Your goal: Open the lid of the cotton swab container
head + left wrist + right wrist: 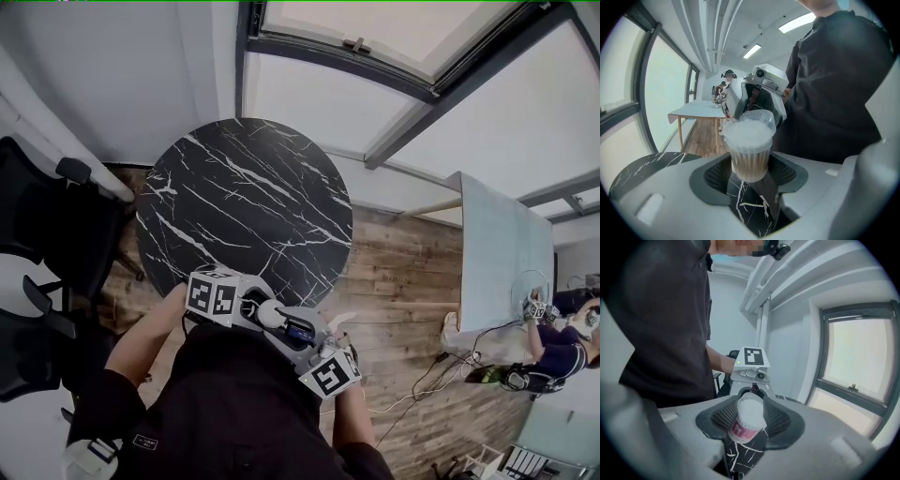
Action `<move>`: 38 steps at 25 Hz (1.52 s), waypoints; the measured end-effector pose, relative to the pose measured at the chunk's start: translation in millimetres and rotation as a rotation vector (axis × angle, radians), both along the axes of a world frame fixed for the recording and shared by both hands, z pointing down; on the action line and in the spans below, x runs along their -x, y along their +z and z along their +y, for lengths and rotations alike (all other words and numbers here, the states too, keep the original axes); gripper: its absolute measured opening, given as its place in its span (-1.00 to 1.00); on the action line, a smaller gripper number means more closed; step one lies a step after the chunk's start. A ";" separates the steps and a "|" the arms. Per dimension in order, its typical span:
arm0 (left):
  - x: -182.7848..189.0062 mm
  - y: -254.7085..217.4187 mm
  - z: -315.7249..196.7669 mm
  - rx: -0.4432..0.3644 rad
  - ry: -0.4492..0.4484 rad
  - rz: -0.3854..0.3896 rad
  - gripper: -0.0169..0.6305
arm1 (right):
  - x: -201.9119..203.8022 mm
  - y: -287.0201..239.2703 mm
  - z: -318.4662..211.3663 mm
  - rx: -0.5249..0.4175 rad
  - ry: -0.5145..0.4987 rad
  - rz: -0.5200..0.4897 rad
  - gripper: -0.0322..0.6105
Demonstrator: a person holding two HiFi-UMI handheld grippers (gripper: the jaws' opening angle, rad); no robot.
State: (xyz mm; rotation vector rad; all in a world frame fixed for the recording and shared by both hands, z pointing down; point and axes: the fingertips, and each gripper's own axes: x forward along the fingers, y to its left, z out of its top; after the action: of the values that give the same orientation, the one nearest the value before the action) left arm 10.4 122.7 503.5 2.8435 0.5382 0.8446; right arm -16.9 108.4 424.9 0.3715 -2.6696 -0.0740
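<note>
Closest in, my left gripper stands wide, its dark ribbed pads set against both sides of the cotton swab container, which it holds upright by the lower body. White swab tips fill the top of the clear cup, and the sticks show brown through its wall. My right gripper faces the left one head-on from the far side of the container. Its jaws are drawn in to about half their spread and closed on the clear lid at the container's top edge. In the right gripper view the cup's white top sits snug between the two pads, with a pink label on the wall below it. Whether the lid is seated or already lifted I cannot determine from either gripper view. Beyond the cup in that view stands the left gripper's marker cube, and my bare forearm reaches in behind it. In the head view both grippers are held close against my dark shirt, above the near edge of the round black marble table. Black veined marble shows directly below the jaws in both gripper views. Wooden floor lies to the right of the table. A pale table stands well apart at the far right, with another person beside it.
</note>
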 end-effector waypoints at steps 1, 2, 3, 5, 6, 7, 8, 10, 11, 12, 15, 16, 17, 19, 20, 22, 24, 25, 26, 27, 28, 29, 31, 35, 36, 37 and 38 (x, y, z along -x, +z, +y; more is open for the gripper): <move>0.4 0.2 0.7 0.000 0.002 0.001 -0.17 | 0.1 -0.2 0.6 0.001 -0.002 -0.001 -0.37; 0.6 0.1 1.1 0.000 0.002 0.003 -0.17 | 0.4 -0.5 1.0 0.003 -0.004 -0.001 -0.37; 0.9 0.2 1.4 0.000 0.003 0.005 -0.17 | 0.7 -0.5 1.4 0.006 -0.005 -0.002 -0.38; 1.4 1.1 1.9 -0.002 0.004 0.007 -0.17 | 1.1 -0.3 2.0 0.015 -0.006 -0.005 -0.39; 1.3 1.6 2.1 -0.005 0.005 0.008 -0.17 | 0.9 -0.5 1.9 0.020 -0.006 -0.010 -0.39; 0.9 2.2 2.1 -0.010 0.007 0.010 -0.17 | 0.5 -0.9 1.6 0.026 -0.005 -0.014 -0.40; 0.4 2.5 2.1 -0.014 0.009 0.012 -0.17 | -0.1 -1.1 1.3 0.034 -0.004 -0.019 -0.40; -0.4 2.2 2.9 -0.017 0.013 0.021 -0.17 | -0.6 -0.9 1.9 0.051 -0.006 -0.022 -0.44; -0.6 1.8 3.5 -0.015 0.013 0.024 -0.17 | 0.3 -2.0 2.1 0.052 -0.009 -0.026 -0.44; -0.6 1.9 4.0 -0.014 0.013 0.025 -0.18 | 1.4 -3.6 1.9 0.048 -0.010 -0.030 -0.45; -1.6 2.2 4.1 -0.012 0.014 0.036 -0.17 | 1.2 -3.7 1.8 0.053 -0.010 -0.031 -0.46; -1.7 2.3 4.4 -0.010 0.016 0.040 -0.17 | 1.7 -4.5 1.8 0.055 -0.015 -0.037 -0.46; -1.5 2.7 5.0 -0.008 0.017 0.042 -0.17 | 2.3 -5.8 1.8 0.057 -0.020 -0.044 -0.46; -1.6 3.0 6.1 -0.006 0.013 0.045 -0.17 | 1.9 -7.8 1.3 0.067 -0.022 -0.056 -0.46; -2.1 2.8 5.9 -0.011 0.009 0.047 -0.17 | 1.2 -8.9 0.7 0.072 -0.019 -0.059 -0.47; -3.2 2.3 3.7 -0.034 0.000 0.054 -0.17 | 0.3 -11.0 -1.5 0.077 -0.009 -0.067 -0.48; -4.2 2.8 2.3 -0.056 -0.003 0.059 -0.17 | 0.5 -12.7 -3.6 0.082 -0.003 -0.078 -0.50; -4.6 3.6 2.5 -0.061 -0.003 0.059 -0.18 | 0.5 -13.1 -4.2 0.086 -0.001 -0.083 -0.51; -4.7 4.3 3.2 -0.061 -0.004 0.059 -0.18 | 0.5 -13.3 -4.4 0.090 0.000 -0.086 -0.52; -4.7 4.8 3.9 -0.060 -0.004 0.060 -0.18 | 0.3 -13.3 -4.4 0.093 0.000 -0.088 -0.52; -4.9 5.2 4.2 -0.059 -0.006 0.061 -0.17 | -0.1 -13.1 -4.4 0.096 0.001 -0.088 -0.52; -5.3 5.4 4.0 -0.058 -0.008 0.064 -0.17 | -0.9 -12.8 -4.8 0.099 0.004 -0.088 -0.52; -6.2 5.5 2.5 -0.060 -0.013 0.068 -0.17 | -2.3 -13.2 -7.2 0.107 0.012 -0.096 -0.53; -8.4 5.3 2.7 -0.068 -0.021 0.076 -0.17 | -3.6 -20.8 -14.1 0.147 0.054 -0.162 -0.57; -9.6 5.2 2.7 -0.070 -0.023 0.080 -0.17 | -4.3 -22.2 -16.0 0.159 0.067 -0.173 -0.58; -10.7 5.1 2.6 -0.073 -0.026 0.084 -0.17 | -4.9 -23.0 -18.0 0.171 0.080 -0.179 -0.58; -11.7 5.1 2.2 -0.077 -0.029 0.088 -0.17 | -5.3 -23.5 -19.8 0.182 0.091 -0.183 -0.58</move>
State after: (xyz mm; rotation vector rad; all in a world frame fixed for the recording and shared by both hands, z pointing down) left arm 22.1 124.9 508.7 2.9621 0.4840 0.7547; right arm -11.6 88.5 401.4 0.4593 -2.8050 0.2400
